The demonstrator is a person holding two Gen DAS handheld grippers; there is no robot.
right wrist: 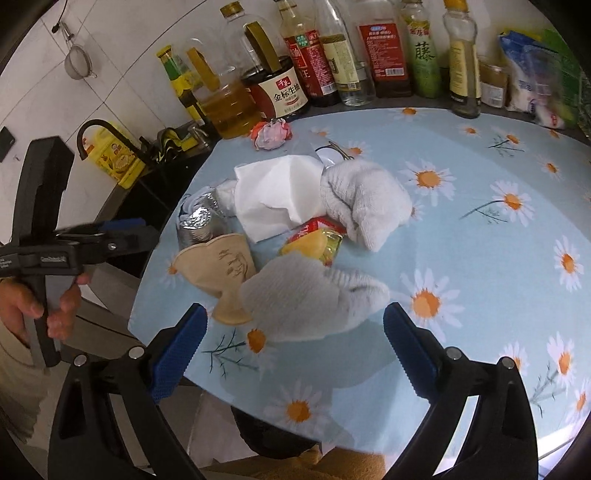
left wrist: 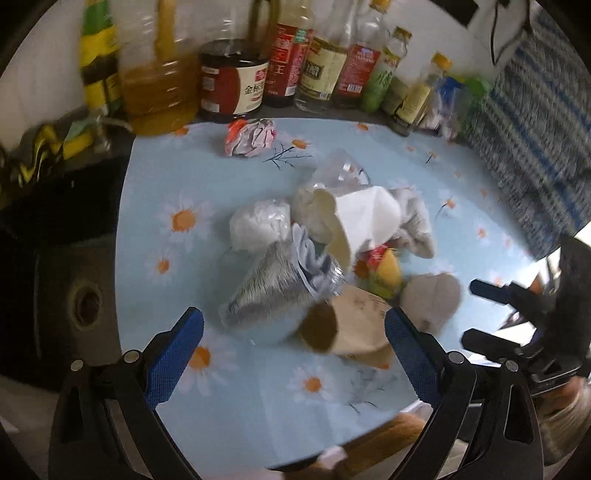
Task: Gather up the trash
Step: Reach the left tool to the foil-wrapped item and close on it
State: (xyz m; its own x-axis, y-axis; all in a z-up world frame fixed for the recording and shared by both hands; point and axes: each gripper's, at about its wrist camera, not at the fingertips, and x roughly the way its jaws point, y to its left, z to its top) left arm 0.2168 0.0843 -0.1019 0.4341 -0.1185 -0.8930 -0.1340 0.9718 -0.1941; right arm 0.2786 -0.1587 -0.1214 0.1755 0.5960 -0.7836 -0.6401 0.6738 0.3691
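Lying heaped mid-bench, the trash pile (right wrist: 291,218) partly buries a yellow wrapper (right wrist: 314,245) under tissue (right wrist: 277,192). Both the left gripper (left wrist: 295,328) and right gripper (right wrist: 295,328) gape wide, empty, near the bench (right wrist: 480,258) edge; bottles (right wrist: 332,62) line the rear.

Bottle tops (right wrist: 376,7) – cut off, blurred

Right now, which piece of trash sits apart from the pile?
The crumpled red-and-white wrapper, lying alone near the bottles; the other pieces are heaped together.
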